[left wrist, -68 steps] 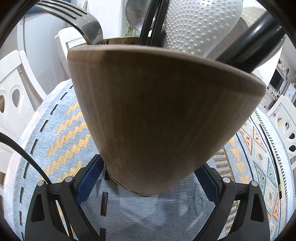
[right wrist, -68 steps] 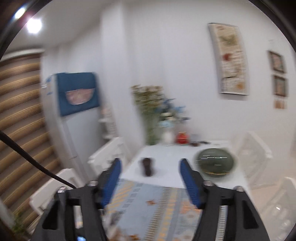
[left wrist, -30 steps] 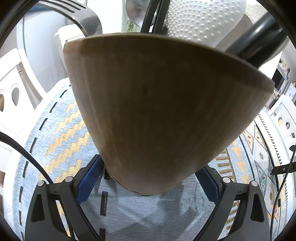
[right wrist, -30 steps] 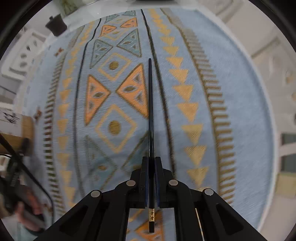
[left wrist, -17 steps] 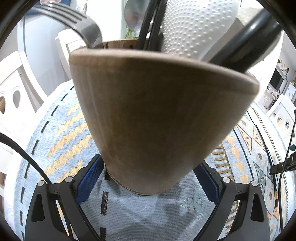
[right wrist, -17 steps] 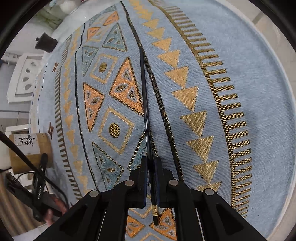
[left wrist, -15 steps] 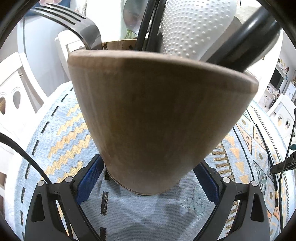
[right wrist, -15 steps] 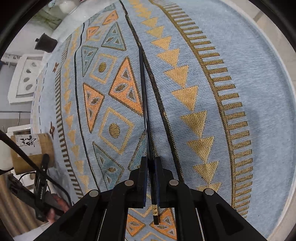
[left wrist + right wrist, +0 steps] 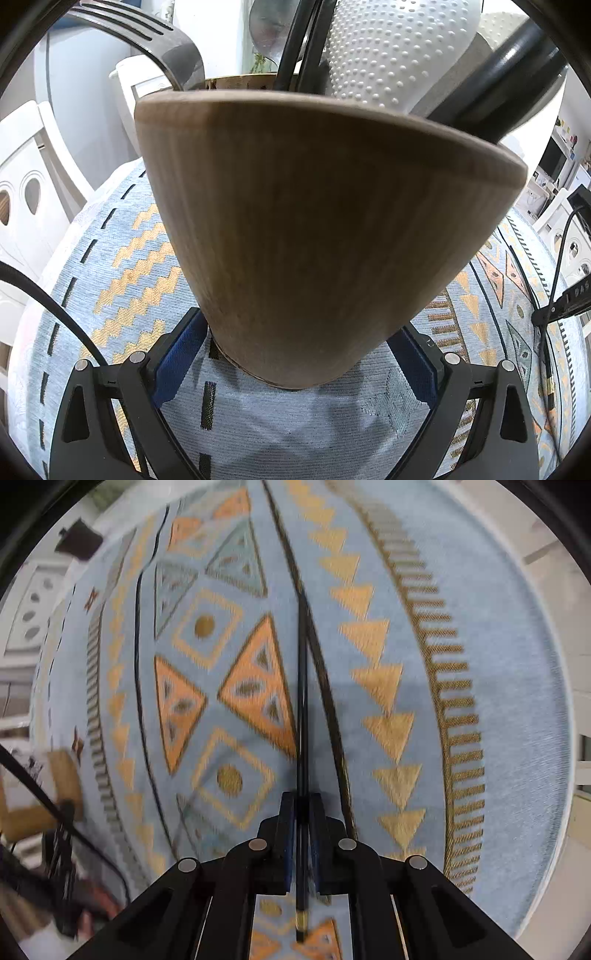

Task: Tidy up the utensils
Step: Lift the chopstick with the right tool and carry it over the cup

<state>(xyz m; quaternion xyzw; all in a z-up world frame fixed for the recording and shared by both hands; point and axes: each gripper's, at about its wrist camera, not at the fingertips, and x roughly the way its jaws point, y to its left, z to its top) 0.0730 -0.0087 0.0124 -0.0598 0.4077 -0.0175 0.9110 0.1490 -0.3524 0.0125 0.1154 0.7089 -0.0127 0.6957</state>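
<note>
Wooden utensil holder [image 9: 321, 236] fills most of the left wrist view, standing on the patterned tablecloth [image 9: 122, 280]. Inside it: a dark fork [image 9: 162, 48] leaning out toward the left, two thin black sticks [image 9: 299, 40] near the middle, a white dotted handle [image 9: 388, 48], a thick black handle [image 9: 495, 92] leaning right, and a shiny spoon bowl [image 9: 266, 29] behind. The holder looks crowded, with some gap on the left side by the fork.

The left gripper [image 9: 295, 365] has its blue pads spread wide on either side of the holder's base; the left pad [image 9: 177, 358] sits at the base and the right one is partly hidden, so firm contact is unclear.

In the right wrist view, the right gripper [image 9: 302, 812] is pressed together, pinching a black chopstick [image 9: 302, 686] with a gold band at its rear end. The chopstick points away from the camera over the tablecloth [image 9: 498, 686], beside a black woven line. The picture is a bit blurred.

The holder [image 9: 44, 797] shows again at the far left edge, well apart from the chopstick. The cloth between them is open. The white table edge [image 9: 561, 812] runs along the right, beyond the fringe stripe. A white chair [image 9: 33, 192] stands past the left side of the table, another at the right.
</note>
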